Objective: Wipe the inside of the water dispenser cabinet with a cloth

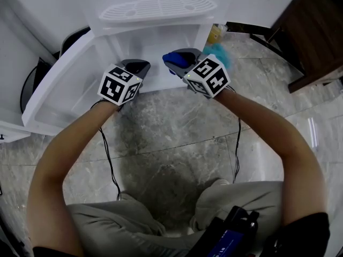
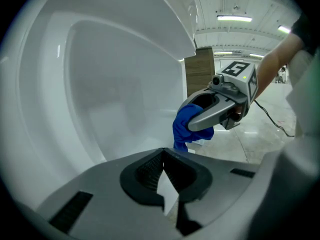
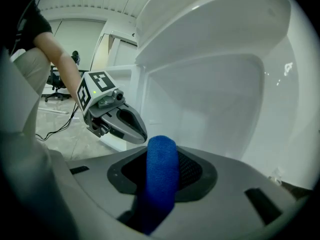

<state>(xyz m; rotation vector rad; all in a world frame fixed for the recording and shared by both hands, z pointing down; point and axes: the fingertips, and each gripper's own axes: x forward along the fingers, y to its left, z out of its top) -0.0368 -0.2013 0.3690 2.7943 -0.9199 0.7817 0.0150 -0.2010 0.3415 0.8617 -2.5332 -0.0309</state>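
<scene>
The white water dispenser cabinet (image 1: 161, 39) stands open in front of me, its door (image 1: 59, 84) swung out to the left. My right gripper (image 1: 176, 62) is at the cabinet's opening, shut on a folded blue cloth (image 1: 172, 57). That cloth (image 3: 161, 174) bulges up between the jaws of the right gripper (image 3: 162, 151), with the smooth white inner wall (image 3: 225, 99) just ahead. My left gripper (image 1: 138, 68) hovers beside it at the opening, jaws together and empty. From the left gripper (image 2: 163, 151), the right gripper (image 2: 196, 126) and the cloth (image 2: 186, 129) show close by.
A slotted drip tray (image 1: 158, 8) sits above the opening. Dark wooden furniture (image 1: 316, 31) stands at the right, with a yellow object (image 1: 216, 33) and something teal (image 1: 224, 55) beside the cabinet. Cables (image 1: 110, 162) trail over the marble floor (image 1: 171, 143).
</scene>
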